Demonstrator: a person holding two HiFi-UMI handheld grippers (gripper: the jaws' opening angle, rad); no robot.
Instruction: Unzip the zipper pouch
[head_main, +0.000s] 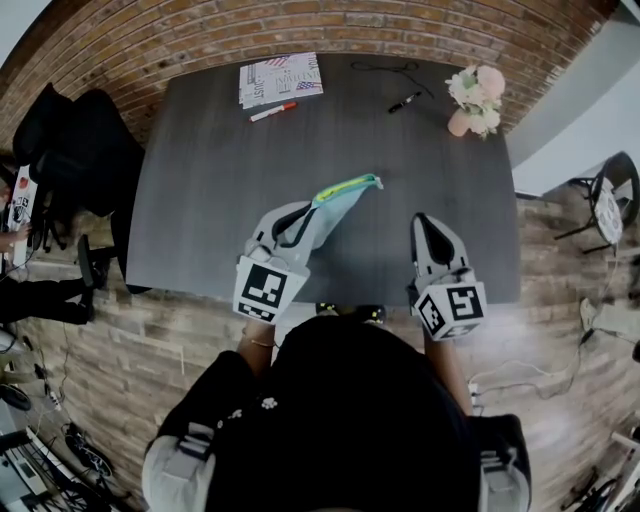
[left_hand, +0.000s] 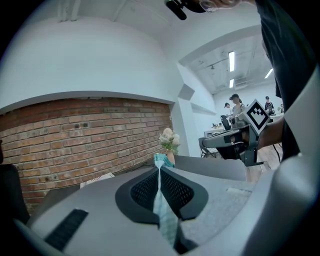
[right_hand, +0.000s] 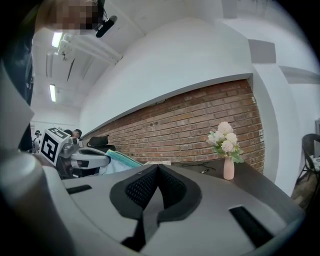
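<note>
Clamping the pouch (head_main: 342, 198), left hand-held gripper (head_main: 301, 214) covers its end; right hand-held gripper (head_main: 424, 223) closed.

flower vase (head_main: 460, 123), red marker (head_main: 272, 111), black pen (head_main: 404, 102), maybe booklet (head_main: 281, 80) on table (head_main: 215, 190).

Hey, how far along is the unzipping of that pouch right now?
Done: the left gripper is clamped on one end of the light-blue pouch, holding it above the table. In hand: the right gripper is shut, empty and apart from the pouch. Left: the whole unzipping; the green zipper edge looks closed, and the right gripper has not yet reached it.
</note>
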